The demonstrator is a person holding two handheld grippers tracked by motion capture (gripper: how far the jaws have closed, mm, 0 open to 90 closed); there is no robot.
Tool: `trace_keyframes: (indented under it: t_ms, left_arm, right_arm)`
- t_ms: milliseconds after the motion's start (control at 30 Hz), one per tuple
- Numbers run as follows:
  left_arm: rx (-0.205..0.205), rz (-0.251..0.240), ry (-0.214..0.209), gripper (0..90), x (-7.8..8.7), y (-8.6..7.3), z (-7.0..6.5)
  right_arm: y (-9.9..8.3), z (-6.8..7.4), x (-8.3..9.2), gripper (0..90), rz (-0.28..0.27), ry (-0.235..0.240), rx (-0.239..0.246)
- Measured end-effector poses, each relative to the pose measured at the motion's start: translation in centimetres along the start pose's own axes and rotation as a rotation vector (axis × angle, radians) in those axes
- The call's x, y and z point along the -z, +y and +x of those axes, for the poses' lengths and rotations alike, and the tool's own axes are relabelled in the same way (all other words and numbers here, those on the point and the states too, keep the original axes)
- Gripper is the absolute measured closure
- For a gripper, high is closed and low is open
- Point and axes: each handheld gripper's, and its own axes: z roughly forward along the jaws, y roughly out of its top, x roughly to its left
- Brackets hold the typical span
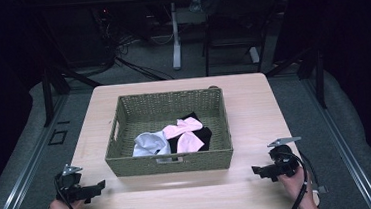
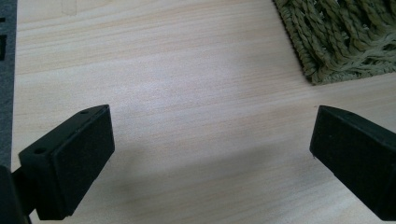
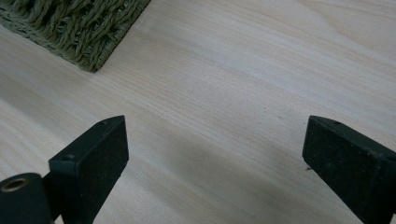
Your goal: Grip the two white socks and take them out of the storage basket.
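Woven basket corners cut off beyond both grippers' wide-open, empty fingers.

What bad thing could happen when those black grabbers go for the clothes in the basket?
The pink, white and black cloths overlap in the woven green basket, so one pinch might lift several together. The basket's tall wall stands between the open left gripper, the open right gripper and the cloths; a low reach might shove the basket.

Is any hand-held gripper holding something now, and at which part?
Nothing is held. The left hand-held gripper and the right hand-held gripper are both open above the bare table, near the basket.
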Motion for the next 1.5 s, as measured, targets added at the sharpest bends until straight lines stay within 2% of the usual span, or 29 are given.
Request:
trace_keyframes:
  t_ms: [333, 367, 700, 900, 1233, 1300, 1500]
  left_arm:
    - [0.002, -0.01, 0.011, 0.1, 0.1, 0.0, -0.1]
    - [0.003, -0.003, -0.004, 0.1, 0.1, 0.0, 0.0]
    - [0.002, -0.007, -0.01, 0.1, 0.6, 0.2, -0.1]
    - [0.0, -0.015, -0.017, 0.1, 1.2, 0.9, -0.3]
    - [-0.009, -0.016, -0.053, 0.1, 2.3, 2.1, -0.7]
    - [-0.013, -0.006, -0.08, 0.1, 2.6, 2.6, -0.7]
    - [-0.016, -0.019, -0.098, 0.1, 3.2, 3.2, -0.8]
  right_arm:
    - [0.0, 0.0, 0.0, 6.5, 0.001, 0.003, -0.001]
    - [0.0, 0.1, 0.0, 6.5, -0.001, 0.001, -0.002]
    - [0.0, 0.1, 0.1, 6.6, -0.003, 0.004, -0.004]
    - [0.0, 0.0, 0.0, 6.7, -0.001, 0.004, -0.006]
    - [-0.1, -0.1, 0.0, 6.8, -0.008, 0.004, -0.02]
    - [-0.1, -0.2, 0.0, 6.9, -0.007, 0.006, -0.021]
    - [-0.1, -0.3, 0.1, 6.9, -0.005, 0.0, -0.024]
